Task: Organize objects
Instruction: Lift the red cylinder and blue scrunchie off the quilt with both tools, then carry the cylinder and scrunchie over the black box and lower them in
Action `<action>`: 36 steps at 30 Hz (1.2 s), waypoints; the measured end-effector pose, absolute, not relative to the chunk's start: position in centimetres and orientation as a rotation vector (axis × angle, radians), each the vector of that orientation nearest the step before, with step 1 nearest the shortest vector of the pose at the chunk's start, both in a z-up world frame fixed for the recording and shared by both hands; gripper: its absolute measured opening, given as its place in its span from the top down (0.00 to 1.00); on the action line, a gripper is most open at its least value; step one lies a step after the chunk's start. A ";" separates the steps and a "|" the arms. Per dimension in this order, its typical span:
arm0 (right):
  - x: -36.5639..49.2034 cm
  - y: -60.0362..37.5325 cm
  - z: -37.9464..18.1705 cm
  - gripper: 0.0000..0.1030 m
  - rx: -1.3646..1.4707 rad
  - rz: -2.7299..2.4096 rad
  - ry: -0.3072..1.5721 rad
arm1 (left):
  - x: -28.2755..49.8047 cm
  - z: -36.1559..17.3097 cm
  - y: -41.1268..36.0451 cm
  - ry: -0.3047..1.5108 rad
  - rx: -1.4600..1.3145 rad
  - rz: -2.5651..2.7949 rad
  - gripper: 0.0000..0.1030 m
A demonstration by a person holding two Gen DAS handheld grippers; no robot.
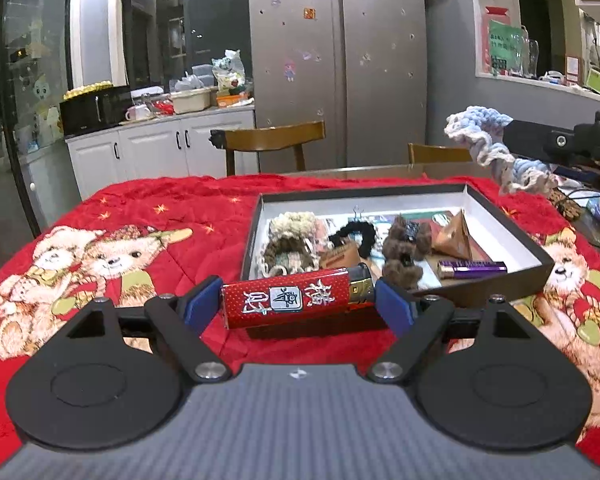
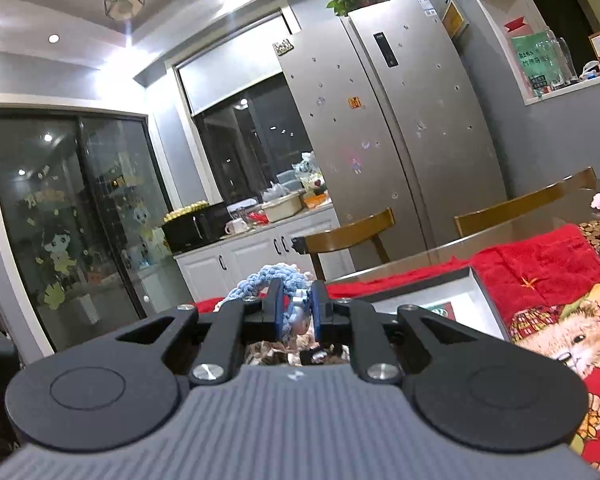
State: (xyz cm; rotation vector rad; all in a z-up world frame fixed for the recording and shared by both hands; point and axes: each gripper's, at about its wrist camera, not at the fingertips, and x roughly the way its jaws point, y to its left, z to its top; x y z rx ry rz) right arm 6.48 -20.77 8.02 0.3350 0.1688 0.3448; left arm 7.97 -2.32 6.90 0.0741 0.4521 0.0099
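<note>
- Box (image 1: 512, 236) on the red blanket (image 1: 172, 208) already holds hair ties, a brown plush piece and a purple lighter (image 1: 472, 268).
- Left gripper (image 1: 298, 304) is clamped endwise on a red lighter (image 1: 288, 300), held just short of the box's near wall.
- Right gripper (image 2: 296, 316) is pinched on a blue-white crocheted scrunchie (image 2: 276, 276), held above the box; both items are not yet placed.
- Right wrist view hides most box contents; the table's right edge is cut off.

a home, the kitchen and dining corner of it. a tall steel fridge (image 1: 340, 60) dotted with stickers stands by white counter cabinets (image 1: 160, 148) cluttered with a microwave (image 1: 96, 110) and bowls. wooden chairs (image 1: 274, 140) face a table under a red teddy-bear cloth (image 1: 140, 220).
</note>
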 end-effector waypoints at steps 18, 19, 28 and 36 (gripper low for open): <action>9.1 -22.7 11.4 0.84 0.470 0.353 0.092 | 10.1 12.7 -2.5 0.335 0.020 -0.033 0.17; 9.3 -23.0 11.5 0.84 0.479 0.350 0.089 | 10.4 13.3 -2.4 0.334 0.007 -0.045 0.17; 11.7 -25.0 12.7 0.84 0.517 0.329 0.067 | 12.6 17.4 -3.2 0.279 -0.081 -0.131 0.17; 14.0 -26.3 14.4 0.84 0.513 0.312 0.049 | 17.0 19.1 -5.3 0.274 -0.165 -0.204 0.17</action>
